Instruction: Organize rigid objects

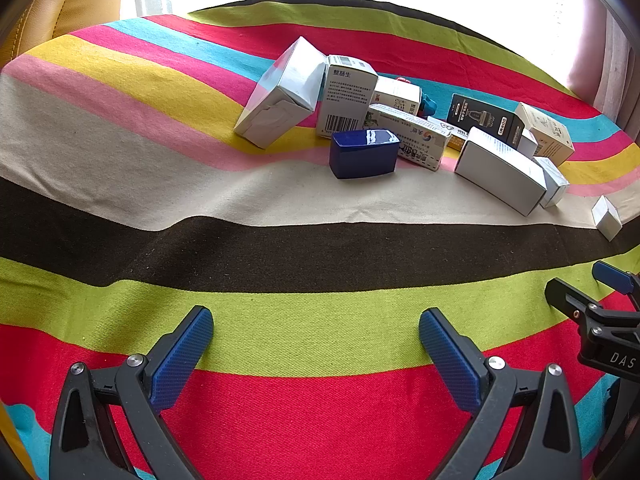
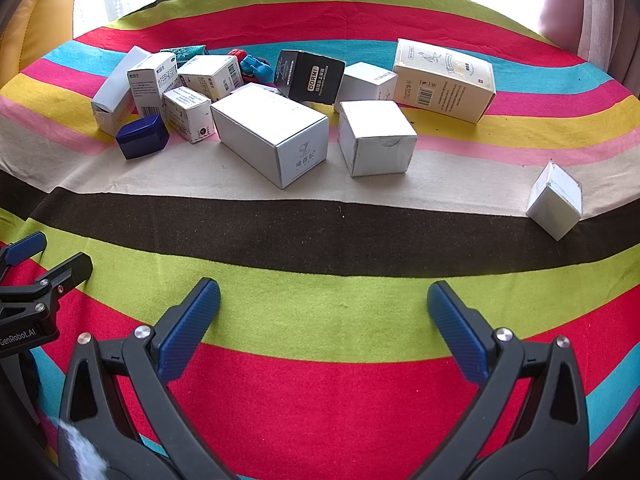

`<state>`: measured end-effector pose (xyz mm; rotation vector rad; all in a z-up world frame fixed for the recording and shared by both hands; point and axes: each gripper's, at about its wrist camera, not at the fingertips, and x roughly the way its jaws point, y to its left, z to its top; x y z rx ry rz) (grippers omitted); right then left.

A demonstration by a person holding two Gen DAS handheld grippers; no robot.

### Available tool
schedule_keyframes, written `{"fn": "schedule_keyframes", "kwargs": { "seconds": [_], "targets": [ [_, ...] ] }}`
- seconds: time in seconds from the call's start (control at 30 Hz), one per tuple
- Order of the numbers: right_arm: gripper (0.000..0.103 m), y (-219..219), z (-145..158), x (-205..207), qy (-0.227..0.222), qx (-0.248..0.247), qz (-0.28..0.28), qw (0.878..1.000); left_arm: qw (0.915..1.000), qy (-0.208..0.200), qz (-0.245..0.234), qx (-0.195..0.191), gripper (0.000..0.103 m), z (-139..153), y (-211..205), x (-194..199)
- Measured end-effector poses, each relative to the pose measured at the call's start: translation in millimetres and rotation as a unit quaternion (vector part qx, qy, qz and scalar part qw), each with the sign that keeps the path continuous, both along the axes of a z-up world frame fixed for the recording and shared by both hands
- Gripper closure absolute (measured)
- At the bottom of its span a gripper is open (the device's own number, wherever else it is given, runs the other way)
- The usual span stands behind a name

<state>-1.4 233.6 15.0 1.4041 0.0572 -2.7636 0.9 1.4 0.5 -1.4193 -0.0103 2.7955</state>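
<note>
Several small cartons lie in a loose heap at the far middle of the striped cloth. A dark blue glossy box sits at the heap's front; it also shows in the right wrist view. A large white box, a white cube, a black DORMI box and a cream box lie around it. A small white box lies apart at the right. My left gripper is open and empty over the near stripes. My right gripper is open and empty too.
A yellow-tan leather seat stands at the far left. A bright window with pale curtains runs behind the table. Blue and red toy parts lie behind the cartons. The table's far edge curves just beyond the heap.
</note>
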Motion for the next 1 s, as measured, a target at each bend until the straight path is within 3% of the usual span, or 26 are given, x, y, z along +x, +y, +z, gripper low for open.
{"fn": "schedule_keyframes", "kwargs": {
  "seconds": [0.37,0.57,0.67,0.83,1.0],
  "targets": [
    [0.000,0,0,0,0.000,-0.001,0.007,1.000,1.0000,0.000,0.000,0.000,0.000,4,-1,1],
    [0.000,5,2,2,-0.023,-0.001,0.032,0.999,1.0000,0.000,0.000,0.000,0.000,4,-1,1],
    [0.000,20,3,11,-0.024,-0.004,0.003,1.000,1.0000,0.000,0.000,0.000,0.000,4,-1,1],
    [0.000,56,9,25,-0.019,-0.060,-0.040,0.997,1.0000,0.000,0.000,0.000,0.000,4,-1,1],
    [0.000,104,8,24,-0.019,-0.048,-0.104,0.993,1.0000,0.000,0.000,0.000,0.000,5,-1,1]
  ]
}}
